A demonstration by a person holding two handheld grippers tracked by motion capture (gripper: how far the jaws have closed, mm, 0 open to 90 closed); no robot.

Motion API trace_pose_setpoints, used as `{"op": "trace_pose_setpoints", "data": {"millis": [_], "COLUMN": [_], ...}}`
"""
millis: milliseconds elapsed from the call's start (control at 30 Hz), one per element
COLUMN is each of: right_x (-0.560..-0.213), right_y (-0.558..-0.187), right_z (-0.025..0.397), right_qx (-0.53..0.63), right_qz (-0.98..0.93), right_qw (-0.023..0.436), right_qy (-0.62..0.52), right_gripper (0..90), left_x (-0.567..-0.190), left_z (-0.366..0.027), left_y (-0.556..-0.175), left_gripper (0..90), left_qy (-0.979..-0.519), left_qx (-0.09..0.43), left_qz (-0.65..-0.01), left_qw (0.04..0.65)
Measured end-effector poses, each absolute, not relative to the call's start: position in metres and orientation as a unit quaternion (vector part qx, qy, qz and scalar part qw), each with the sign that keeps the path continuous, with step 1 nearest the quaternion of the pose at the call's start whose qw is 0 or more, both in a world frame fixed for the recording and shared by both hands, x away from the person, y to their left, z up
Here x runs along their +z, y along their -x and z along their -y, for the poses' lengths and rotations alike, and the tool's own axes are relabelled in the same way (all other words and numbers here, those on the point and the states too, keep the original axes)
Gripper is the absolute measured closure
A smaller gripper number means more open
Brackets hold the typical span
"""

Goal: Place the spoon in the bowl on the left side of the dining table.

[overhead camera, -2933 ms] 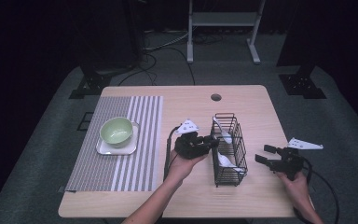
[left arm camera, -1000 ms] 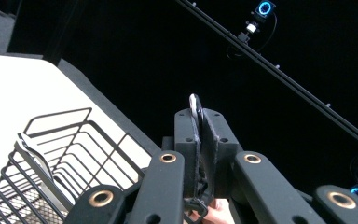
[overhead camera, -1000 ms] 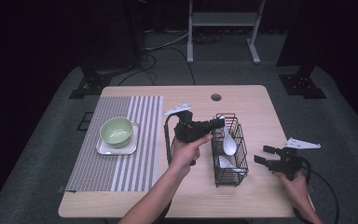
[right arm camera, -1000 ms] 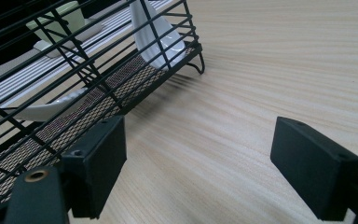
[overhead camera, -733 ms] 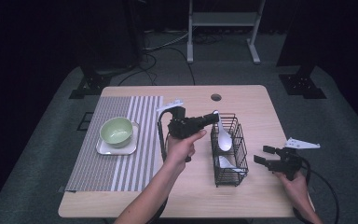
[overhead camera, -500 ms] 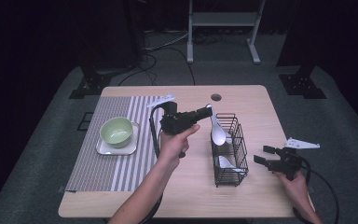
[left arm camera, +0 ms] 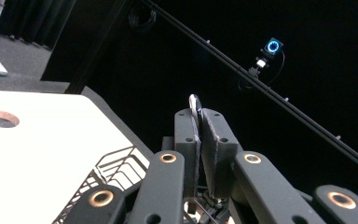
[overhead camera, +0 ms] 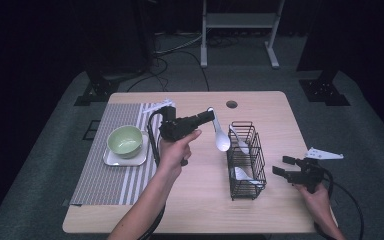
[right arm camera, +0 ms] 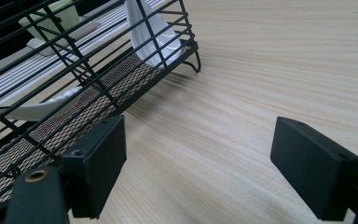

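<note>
My left gripper (overhead camera: 209,116) is shut on the handle of a white spoon (overhead camera: 220,136), which hangs bowl-down above the table between the striped mat and the black wire basket (overhead camera: 245,159). In the left gripper view the jaws pinch the spoon's handle tip (left arm camera: 195,103), and the basket's rim (left arm camera: 116,163) shows below. Two more white spoons (overhead camera: 240,141) lie in the basket. My right gripper (overhead camera: 282,166) stands open just right of the basket, low over the table; its view shows the basket (right arm camera: 65,74) and a spoon (right arm camera: 151,32) inside.
A green bowl (overhead camera: 125,140) sits on a white square plate (overhead camera: 115,160) on the striped placemat (overhead camera: 105,175) at the left. A round hole (overhead camera: 231,104) marks the table's far side. A person's forearms enter from the bottom edge.
My left gripper lifted a white spoon out of the basket and carried it up and to the left. The right gripper stayed still.
</note>
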State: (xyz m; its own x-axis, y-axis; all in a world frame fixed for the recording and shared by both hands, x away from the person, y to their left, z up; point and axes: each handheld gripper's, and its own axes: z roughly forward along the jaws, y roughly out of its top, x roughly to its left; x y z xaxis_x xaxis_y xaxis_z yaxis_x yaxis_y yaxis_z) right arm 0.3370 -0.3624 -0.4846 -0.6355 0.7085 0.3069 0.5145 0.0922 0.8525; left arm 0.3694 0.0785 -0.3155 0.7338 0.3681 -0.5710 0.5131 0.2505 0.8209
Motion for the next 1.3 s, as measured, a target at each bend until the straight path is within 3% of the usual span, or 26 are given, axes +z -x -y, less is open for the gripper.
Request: {"op": "trace_pose_setpoints", "data": {"millis": [1300], "right_x": [-0.484], "right_y": [-0.336], "right_z": [0.363], "right_qx": [0.526], "right_qz": [-0.731], "right_qw": [0.097], "right_qy": [-0.424], "right_gripper": [17.1], "left_x": [-0.331], "left_z": [-0.145], "left_y": [-0.384], "left_gripper": [85.2], "left_qy": [-0.588], "left_qx": [-0.021], "left_qz": [-0.399], "left_qw": [0.703]}}
